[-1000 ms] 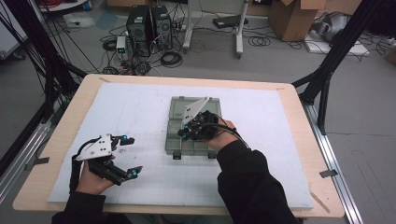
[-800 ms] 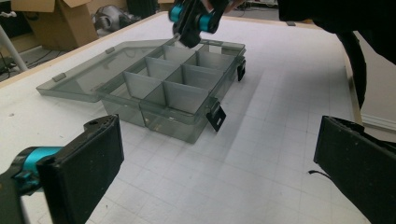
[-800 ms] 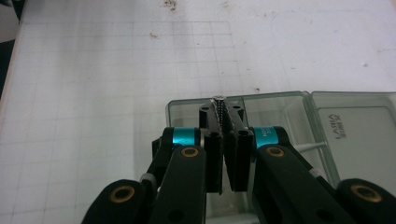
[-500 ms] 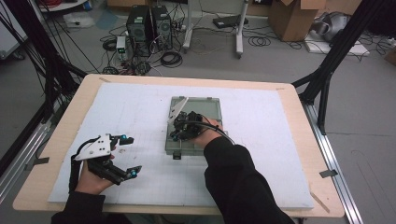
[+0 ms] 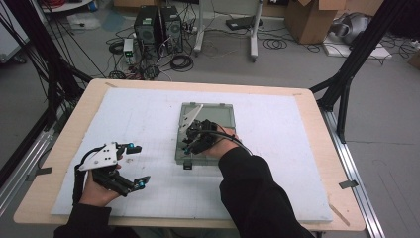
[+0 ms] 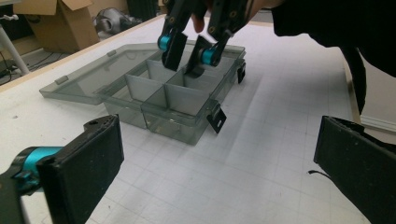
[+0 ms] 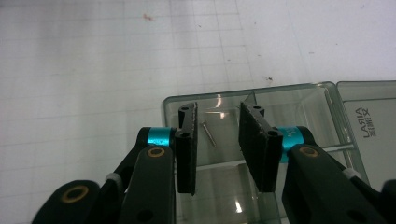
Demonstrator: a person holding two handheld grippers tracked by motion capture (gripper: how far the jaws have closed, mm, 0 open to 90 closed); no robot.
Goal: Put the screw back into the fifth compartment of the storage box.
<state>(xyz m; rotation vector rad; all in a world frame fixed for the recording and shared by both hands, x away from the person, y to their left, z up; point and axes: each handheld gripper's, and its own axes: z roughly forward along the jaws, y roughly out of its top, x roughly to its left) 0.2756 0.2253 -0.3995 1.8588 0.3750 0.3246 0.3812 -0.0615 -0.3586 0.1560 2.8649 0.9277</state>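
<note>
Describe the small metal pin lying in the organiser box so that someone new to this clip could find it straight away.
On the white gridded mat sits a clear smoky plastic compartment box with its lid folded open. In the corner compartment below the right gripper, a thin silver pin lies flat on the floor, showing between the black fingers. It is the sole loose part there.

Both grippers: black linkage arms, flat black pads, cyan collars, brass-coloured pivot screws. Left gripper (image 5: 130,166) carries a grey three-cornered plate on top; right gripper (image 7: 217,140) has a black cable trailing. Person wears black long sleeves (image 5: 257,193).
</note>
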